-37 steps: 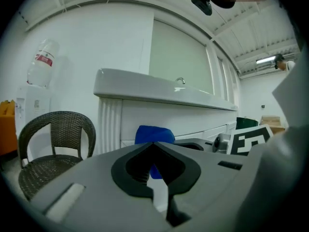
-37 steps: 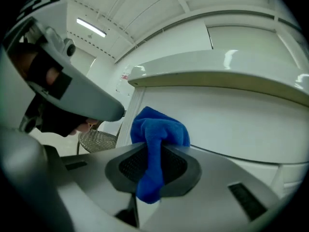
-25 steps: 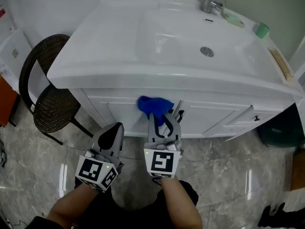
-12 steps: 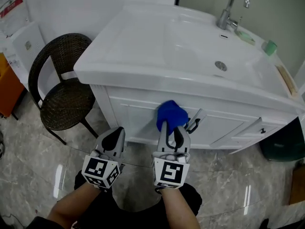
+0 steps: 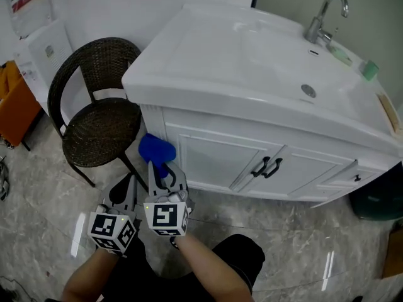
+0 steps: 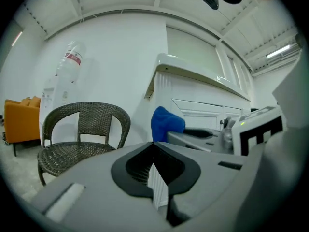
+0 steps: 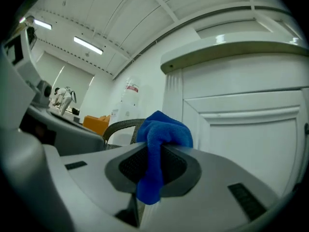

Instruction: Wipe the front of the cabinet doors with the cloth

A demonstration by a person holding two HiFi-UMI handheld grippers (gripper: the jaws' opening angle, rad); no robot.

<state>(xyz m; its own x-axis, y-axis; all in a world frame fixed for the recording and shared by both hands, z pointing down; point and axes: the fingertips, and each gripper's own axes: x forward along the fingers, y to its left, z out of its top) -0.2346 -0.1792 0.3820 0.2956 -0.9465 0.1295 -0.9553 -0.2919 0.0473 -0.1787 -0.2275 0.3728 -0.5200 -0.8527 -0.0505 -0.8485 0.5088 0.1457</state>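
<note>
White cabinet doors [image 5: 211, 162] lie at two o'clock of the limp blue cloth [image 5: 156, 150] (light, bunched), pinched in the right gripper [image 5: 162, 170] jaws; left gripper [image 5: 128, 187] jaws pressed together.

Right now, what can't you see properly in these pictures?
- Head view: whether the blue cloth touches the cabinet; the angle hides any gap.
- Head view: the dark green thing beside the cabinet is cut off by the right edge.
- Head view: the small green thing near the tap is too small to name.
- Right gripper view: the cabinet door is cut off by the picture's edge.
</note>
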